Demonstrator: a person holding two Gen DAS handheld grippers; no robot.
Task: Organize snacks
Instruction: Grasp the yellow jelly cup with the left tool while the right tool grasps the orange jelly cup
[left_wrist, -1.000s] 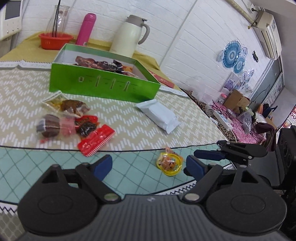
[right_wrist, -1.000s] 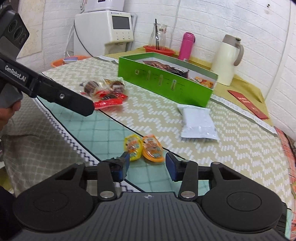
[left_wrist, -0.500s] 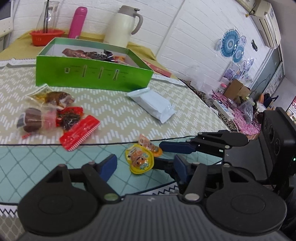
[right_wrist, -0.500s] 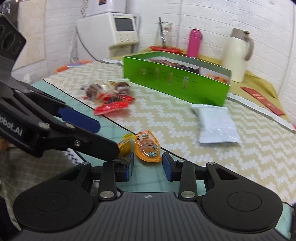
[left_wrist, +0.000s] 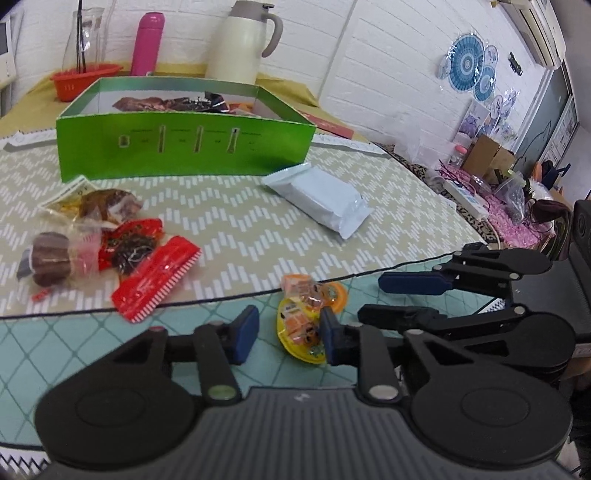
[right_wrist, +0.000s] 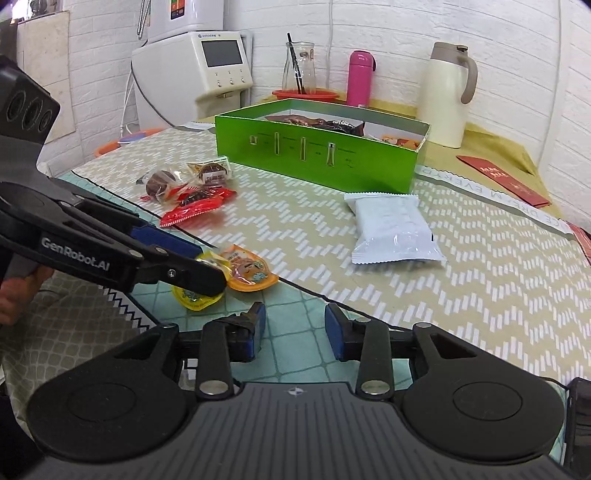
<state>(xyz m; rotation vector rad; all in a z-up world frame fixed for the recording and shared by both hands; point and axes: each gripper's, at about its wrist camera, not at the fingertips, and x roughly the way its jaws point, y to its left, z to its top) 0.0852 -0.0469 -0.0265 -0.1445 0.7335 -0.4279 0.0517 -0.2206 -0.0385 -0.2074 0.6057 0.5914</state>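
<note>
A yellow jelly pack (left_wrist: 297, 328) lies on the teal mat between the pads of my left gripper (left_wrist: 288, 334). Its jaws are closing: the right pad touches the pack, the left pad stands a little off it. In the right wrist view the left gripper (right_wrist: 210, 267) reaches in from the left over the yellow pack (right_wrist: 192, 297). An orange jelly pack (right_wrist: 247, 273) lies beside it. My right gripper (right_wrist: 295, 332) is open and empty, just short of the orange pack. The green box (left_wrist: 184, 147) with snacks inside stands at the back.
A white pack (left_wrist: 317, 195) lies right of centre; red and brown wrapped snacks (left_wrist: 147, 266) are heaped on the left. Behind the box stand a cream jug (right_wrist: 447, 96), a pink bottle (right_wrist: 360, 77) and a red basket (left_wrist: 83, 79). A hand (right_wrist: 14, 295) is at the table's left edge.
The left gripper has moved forward until the yellow pack sits between its pads, and its jaws have narrowed a lot. The right gripper has shifted so the orange pack now lies left of its centre.
</note>
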